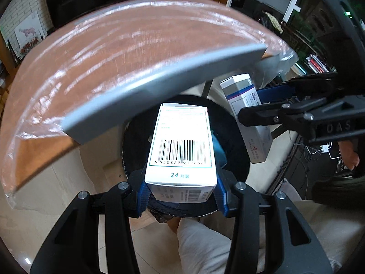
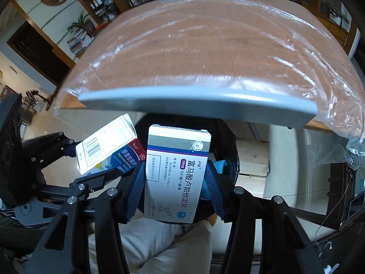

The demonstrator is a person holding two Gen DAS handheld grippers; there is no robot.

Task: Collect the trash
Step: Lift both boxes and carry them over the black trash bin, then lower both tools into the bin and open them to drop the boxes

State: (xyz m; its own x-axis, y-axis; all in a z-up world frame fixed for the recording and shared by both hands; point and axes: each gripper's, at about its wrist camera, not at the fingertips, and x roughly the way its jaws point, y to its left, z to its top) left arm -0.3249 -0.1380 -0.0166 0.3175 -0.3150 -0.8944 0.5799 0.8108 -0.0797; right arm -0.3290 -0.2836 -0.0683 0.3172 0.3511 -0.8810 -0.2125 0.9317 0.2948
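Left gripper (image 1: 181,191): blue ribbed pads clamped on both sides of a white cardboard medicine box with a barcode panel and teal print (image 1: 181,146), held pointing down.
Right gripper (image 2: 174,189): pads pressed against the flanks of a white cardboard medicine box with a grey band, purple stripe and bold Chinese lettering (image 2: 176,173).
Boxes: side by side, near each other but apart; each one also shows in the other wrist view.
Bin: round black waste bin (image 1: 230,123) on the floor directly below both boxes; something blue lies inside, too hidden to identify.
Table: brown wooden top with a grey edge (image 1: 159,84), wrapped in clear plastic film, overhanging the far side of the bin.
Person: light trouser leg (image 1: 200,246) below the bin.
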